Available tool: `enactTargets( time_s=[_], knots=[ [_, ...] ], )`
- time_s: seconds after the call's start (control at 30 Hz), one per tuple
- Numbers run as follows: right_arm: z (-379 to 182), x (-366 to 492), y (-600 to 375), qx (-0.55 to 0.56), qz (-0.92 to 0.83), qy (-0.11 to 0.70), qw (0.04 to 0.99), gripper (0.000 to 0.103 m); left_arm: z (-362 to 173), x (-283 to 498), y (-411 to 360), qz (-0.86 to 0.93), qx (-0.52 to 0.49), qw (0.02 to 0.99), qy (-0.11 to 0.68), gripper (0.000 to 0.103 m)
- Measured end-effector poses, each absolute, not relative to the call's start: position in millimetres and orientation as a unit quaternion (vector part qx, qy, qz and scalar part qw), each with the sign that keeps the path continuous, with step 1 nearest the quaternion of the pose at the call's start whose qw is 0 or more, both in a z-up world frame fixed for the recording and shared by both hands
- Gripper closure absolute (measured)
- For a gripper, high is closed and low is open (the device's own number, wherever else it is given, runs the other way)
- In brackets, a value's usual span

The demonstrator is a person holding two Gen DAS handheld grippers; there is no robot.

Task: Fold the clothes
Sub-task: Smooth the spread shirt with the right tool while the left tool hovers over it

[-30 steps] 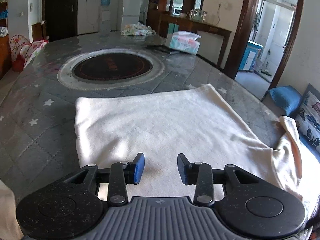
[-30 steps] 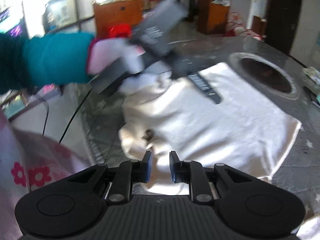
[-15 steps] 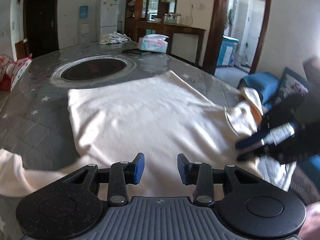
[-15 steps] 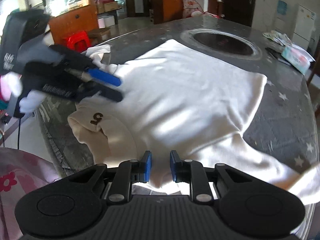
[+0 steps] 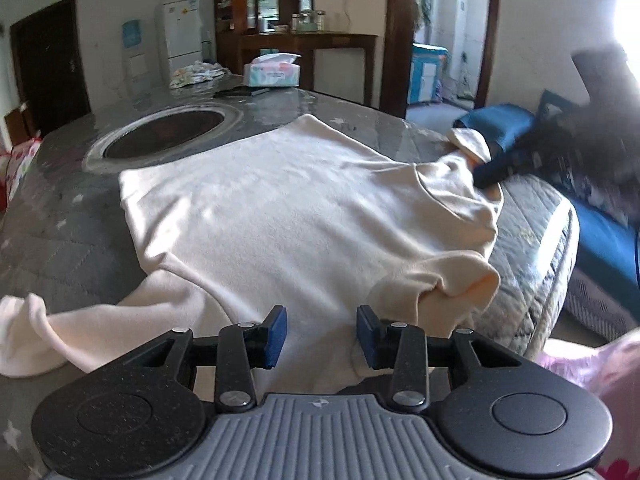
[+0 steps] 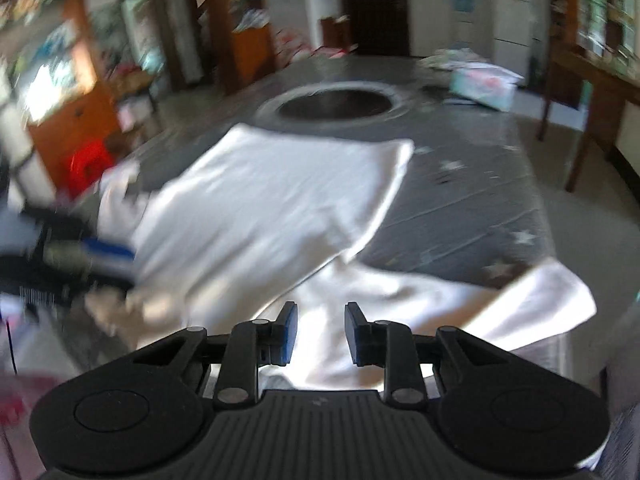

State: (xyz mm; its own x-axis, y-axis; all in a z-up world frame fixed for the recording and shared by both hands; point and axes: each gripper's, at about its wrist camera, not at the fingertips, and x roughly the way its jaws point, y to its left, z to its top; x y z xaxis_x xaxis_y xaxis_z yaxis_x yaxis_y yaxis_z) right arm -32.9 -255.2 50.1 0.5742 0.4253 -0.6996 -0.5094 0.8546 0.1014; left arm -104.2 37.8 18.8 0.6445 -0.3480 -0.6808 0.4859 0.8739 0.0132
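Over the near hem of the cream sweatshirt (image 5: 304,216), left gripper (image 5: 321,334) fingers apart, having just opened a little; cloth shows below the gap, pads not pressing it. Right gripper (image 6: 321,333) over the same garment's sleeve end, jaws just opened further, a narrower gap, nothing clamped; this view is blurred. Sweatshirt lies spread flat on the grey star-patterned table (image 5: 60,216), one sleeve trailing off its near edge. Beyond the sweatshirt, a round dark inset (image 5: 164,134); past that, a tissue box (image 5: 272,72) with a tissue sticking up.
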Motion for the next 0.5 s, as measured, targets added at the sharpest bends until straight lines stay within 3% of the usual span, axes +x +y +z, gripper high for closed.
enactTargets(
  time_s=[0.5],
  knots=[
    [16.7, 54.7, -300.7, -0.057, 0.037, 0.386, 0.920, 0.079, 47.8, -96.7, 8.7, -0.279, 0.079, 0.905, 0.312, 0.055]
  ],
)
